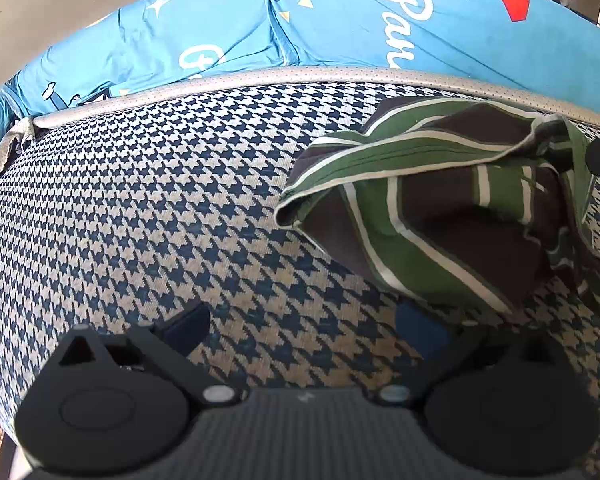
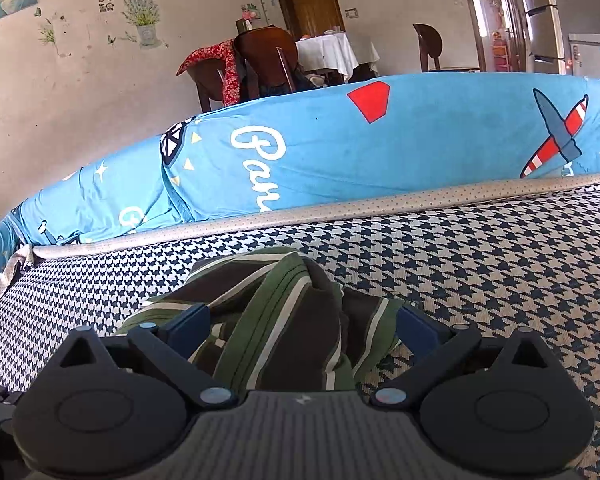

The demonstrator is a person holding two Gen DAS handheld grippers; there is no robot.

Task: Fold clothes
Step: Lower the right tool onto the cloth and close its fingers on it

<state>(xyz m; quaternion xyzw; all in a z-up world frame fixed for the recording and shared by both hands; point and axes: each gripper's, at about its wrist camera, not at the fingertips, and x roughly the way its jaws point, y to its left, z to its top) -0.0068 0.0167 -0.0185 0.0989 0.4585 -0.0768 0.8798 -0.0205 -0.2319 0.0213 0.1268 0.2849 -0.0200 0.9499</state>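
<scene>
So there's this green, brown and white striped garment (image 1: pixel 432 208) bunched up on a houndstooth mat (image 1: pixel 140 200), navy and cream pattern. Definitely not folded flat, it's more of a rumpled heap with one hem curling open on its left side.

From the left wrist view the garment sits at about 2 o'clock, off to the right of the left gripper (image 1: pixel 300 324). That gripper's fingers are spread wide with nothing but bare mat between them. The right finger's tip is just beside the near edge of the cloth, can't tell if it's actually touching.

The right gripper (image 2: pixel 302 320) is the one in the thick of it. In its own view the garment (image 2: pixel 284 320) is dead ahead at 12 o'clock, piled up between the two blue fingertips (image 2: pixel 188 322). The jaws stand wide apart with the cloth filling the gap, and I can't say it's clamped on anything, looks more like straddling the heap.

Behind the mat there's a grey dotted trim (image 2: pixel 340 210), then a bright blue sheet (image 2: pixel 440 140) with a red-and-white plane and white script on it. Further back, at 11 o'clock, wooden chairs (image 2: pixel 268 60) and a table with a white cloth (image 2: pixel 332 52).
</scene>
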